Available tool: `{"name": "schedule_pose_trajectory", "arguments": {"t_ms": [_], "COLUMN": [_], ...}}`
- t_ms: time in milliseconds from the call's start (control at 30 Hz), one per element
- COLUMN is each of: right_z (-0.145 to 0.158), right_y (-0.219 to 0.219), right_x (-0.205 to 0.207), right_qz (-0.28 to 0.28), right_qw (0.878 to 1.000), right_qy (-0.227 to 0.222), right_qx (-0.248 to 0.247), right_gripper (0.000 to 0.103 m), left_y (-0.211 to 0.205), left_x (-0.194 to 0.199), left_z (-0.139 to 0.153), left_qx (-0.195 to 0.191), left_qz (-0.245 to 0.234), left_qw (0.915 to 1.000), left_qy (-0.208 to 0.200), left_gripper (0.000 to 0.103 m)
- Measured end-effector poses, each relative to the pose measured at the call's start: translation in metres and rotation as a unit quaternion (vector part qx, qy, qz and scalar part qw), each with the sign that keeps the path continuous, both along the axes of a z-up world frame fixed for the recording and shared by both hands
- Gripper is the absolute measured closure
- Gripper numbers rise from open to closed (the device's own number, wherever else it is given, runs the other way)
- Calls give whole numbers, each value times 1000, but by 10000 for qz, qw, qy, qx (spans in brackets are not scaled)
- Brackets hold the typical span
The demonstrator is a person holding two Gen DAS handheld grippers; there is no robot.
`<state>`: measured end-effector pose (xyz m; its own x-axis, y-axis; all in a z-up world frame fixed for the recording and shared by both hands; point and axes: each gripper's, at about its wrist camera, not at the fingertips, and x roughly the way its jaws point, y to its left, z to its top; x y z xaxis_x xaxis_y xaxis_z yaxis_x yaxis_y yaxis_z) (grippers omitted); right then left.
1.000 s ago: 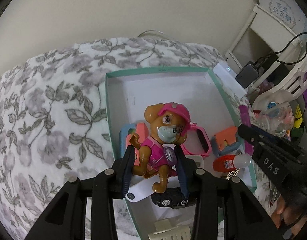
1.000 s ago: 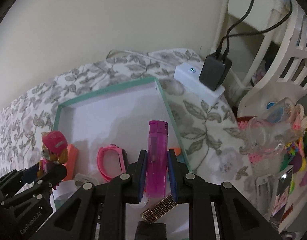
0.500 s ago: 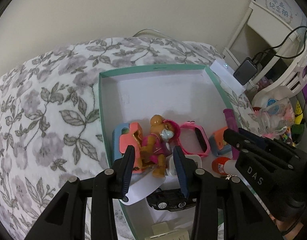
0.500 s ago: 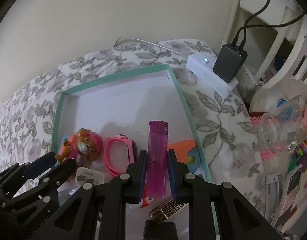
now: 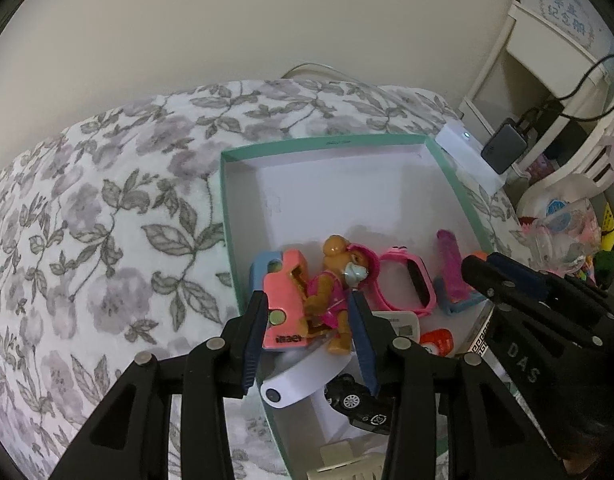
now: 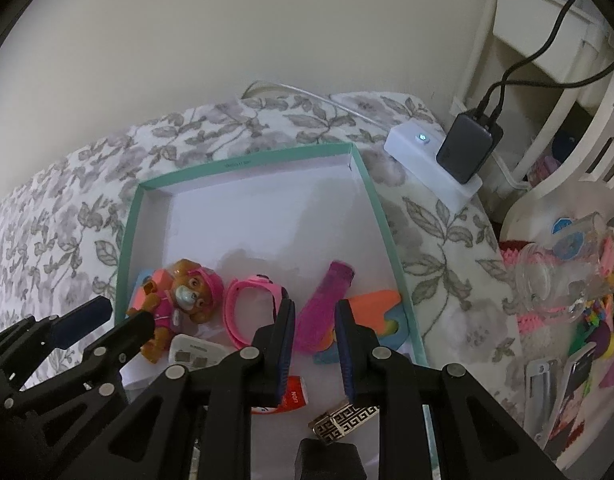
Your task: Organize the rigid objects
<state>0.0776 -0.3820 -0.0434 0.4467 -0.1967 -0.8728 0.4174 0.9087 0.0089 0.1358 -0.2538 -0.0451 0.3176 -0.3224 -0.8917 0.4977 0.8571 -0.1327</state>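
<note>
Nearest, right-wrist view: right claw [image 6: 315, 320], pointing steeply down, jaws a narrow gap apart, gripping nothing. Under it a black-and-white patterned buckle [image 6: 343, 420] by the box's near-right edge.

Just past the tips: purple lighter [image 6: 325, 304], flat on the box floor, not pinched. Long axis tilted up and to the right, so skewed vs. the claw's line; lower end just beyond the gap between the tips, cap end pointing to the right wall.

Left-wrist view: left claw [image 5: 309, 320], also angled down, jaws apart, nothing pressed btwn them. Below it a white strap [image 5: 299, 380] and a toy car [image 5: 359, 404]. Just ahead of the tips: dog toy [image 5: 335, 280], lying on its back, head away from the claw, leaning on a pink block [image 5: 285, 300] by the left wall. Pink watch [image 6: 251, 304] btwn dog and lighter.

Each item nearer its own claw: dog to left, lighter to right. Both look set down; prob. next a straight pull-back, w/ care not to nudge the skewed lighter.

Farther: teal-rimmed box [image 6: 247, 162], far half bare, on a floral bedcover [image 6: 447, 232]. Beyond, white power strip [image 6: 431, 168] w/ dark charger [image 6: 467, 148], then plain wall.
</note>
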Motion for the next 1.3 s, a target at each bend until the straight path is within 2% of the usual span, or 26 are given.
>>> {"name": "schedule_pose_trajectory", "arguments": {"t_ms": [33,133,233,300,333,400,467,567,700,867,1300], "right_z": [2,10,19,26,29,33,36,39,41,37,34], "right_y": [1,3,5,7,8,9,11,12,16,17,16], "right_x": [-1,-3,-4,-5,-6,-6,-7,-7,-5,-3,-1], "right_qz": [4,15,27,29,27,23,18,25,56,75,10], "right_qw": [10000,9999,9997,9994,9993,9991,9988,9986,9985,9989,9991], "right_qy": [-33,-138,-239,-312,-346,-398,-448,-491,-506,-443,-410], "right_qx": [-3,-27,-90,-127,-144,-173,-199,-186,-193,-157,-116], "right_gripper": [80,80,80,77,75,59,50,49,41,34,24], "left_y": [1,5,9,14,16,22,28,34,43,50,64], "left_x": [1,2,5,7,9,13,17,21,26,28,36], "left_z": [1,8,15,19,21,23,25,26,23,21,14], "left_qx": [0,-10,0,-24,-48,-86,-73,4,92,215,502], "left_qz": [22,90,175,269,321,429,581,745,998,1186,1606], "left_qw": [10000,9999,9997,9994,9993,9989,9981,9969,9947,9923,9856], "left_qy": [6,-80,-182,-213,-205,-173,-193,-254,-241,-268,-143], "left_gripper": [60,43,38,30,28,23,22,20,12,10,9]}}
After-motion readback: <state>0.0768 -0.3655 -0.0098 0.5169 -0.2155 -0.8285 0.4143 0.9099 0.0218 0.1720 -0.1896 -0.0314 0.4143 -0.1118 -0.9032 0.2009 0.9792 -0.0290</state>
